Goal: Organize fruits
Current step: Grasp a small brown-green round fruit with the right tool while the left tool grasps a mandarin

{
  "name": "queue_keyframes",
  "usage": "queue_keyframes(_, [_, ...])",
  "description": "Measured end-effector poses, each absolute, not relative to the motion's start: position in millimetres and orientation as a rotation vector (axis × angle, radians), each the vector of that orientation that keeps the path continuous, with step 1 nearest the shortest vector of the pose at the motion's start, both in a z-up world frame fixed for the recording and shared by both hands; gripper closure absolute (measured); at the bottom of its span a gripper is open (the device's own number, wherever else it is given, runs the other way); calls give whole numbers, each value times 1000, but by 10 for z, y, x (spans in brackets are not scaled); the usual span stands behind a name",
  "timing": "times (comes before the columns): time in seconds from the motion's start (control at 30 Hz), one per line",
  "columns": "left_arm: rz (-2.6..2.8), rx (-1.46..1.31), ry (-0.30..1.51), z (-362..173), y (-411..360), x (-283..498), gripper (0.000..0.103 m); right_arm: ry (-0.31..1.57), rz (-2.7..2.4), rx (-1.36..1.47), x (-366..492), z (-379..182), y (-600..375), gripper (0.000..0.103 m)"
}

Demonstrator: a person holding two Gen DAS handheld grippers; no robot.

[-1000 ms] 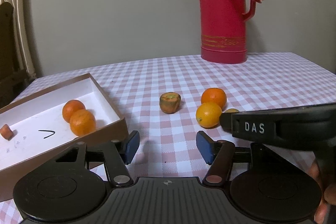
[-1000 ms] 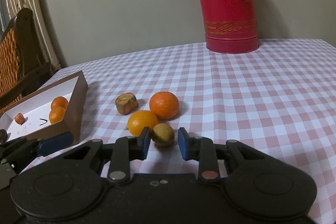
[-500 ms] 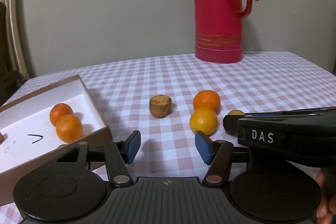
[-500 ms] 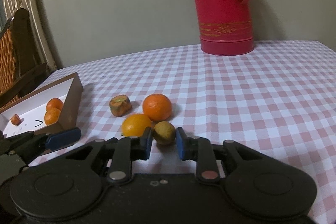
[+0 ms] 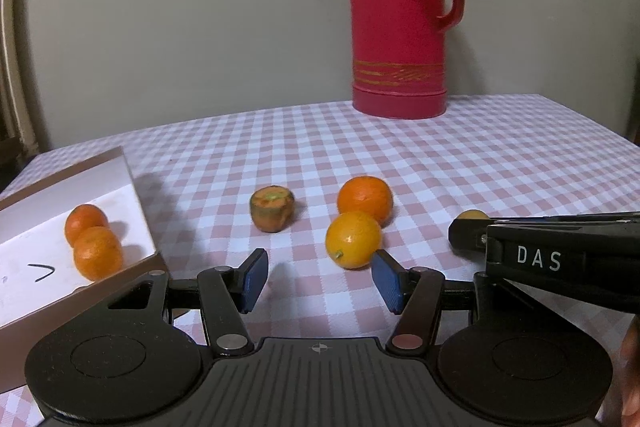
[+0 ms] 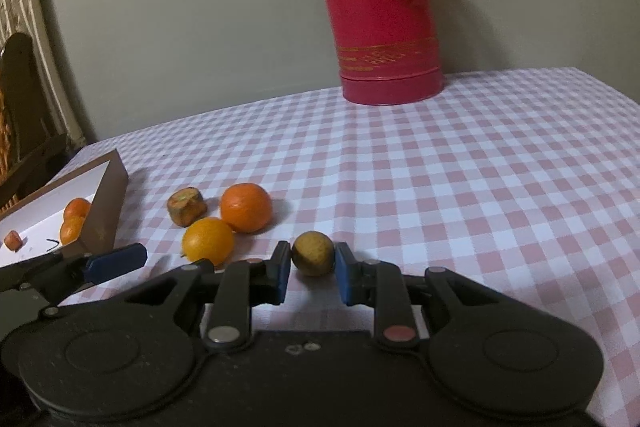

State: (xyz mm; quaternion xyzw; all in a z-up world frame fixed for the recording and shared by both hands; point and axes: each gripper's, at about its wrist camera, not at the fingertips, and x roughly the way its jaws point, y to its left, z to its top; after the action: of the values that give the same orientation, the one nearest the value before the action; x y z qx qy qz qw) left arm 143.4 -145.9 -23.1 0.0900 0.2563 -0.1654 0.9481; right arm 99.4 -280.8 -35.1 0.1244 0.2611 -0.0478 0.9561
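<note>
My right gripper (image 6: 313,273) is shut on a small yellow-brown fruit (image 6: 312,252), seen in the left wrist view as a sliver (image 5: 473,214) behind that gripper (image 5: 456,235). On the checked cloth lie a yellow-orange fruit (image 6: 208,240) (image 5: 353,239), an orange mandarin (image 6: 246,207) (image 5: 364,200) and a brown-green fruit piece (image 6: 186,206) (image 5: 273,208). My left gripper (image 5: 318,281) stands open with nothing between its pads, just short of the yellow-orange fruit. A brown box with a white floor (image 5: 132,183) (image 6: 114,183) at the left holds two mandarins (image 5: 94,243) and a small orange piece (image 6: 12,239).
A tall red thermos (image 5: 398,15) (image 6: 380,7) stands at the back of the table near the wall. A dark wooden chair (image 6: 24,115) is beyond the table's left edge. The table's right edge (image 5: 600,131) runs off at the right.
The right gripper closed on the small yellow-brown fruit and carried it to the right, away from the other fruits. The left gripper's view turned slightly right; its jaws kept their width.
</note>
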Motion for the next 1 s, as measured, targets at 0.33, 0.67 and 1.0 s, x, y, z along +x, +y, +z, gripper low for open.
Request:
queue_keyframes(0.33, [-359,142,524,-194,-1545,1520,44,530,-131,278,912,-345,-2948,88])
queue_keyframes(0.67, [-389,136,561,-249,-1615,1581,70,535,-129,271,917,-356,-2943,87])
queue_keyframes(1.0, [-387,148,554,-246,-1558,1472,70,532,-134,256,969,-361,-2915,88])
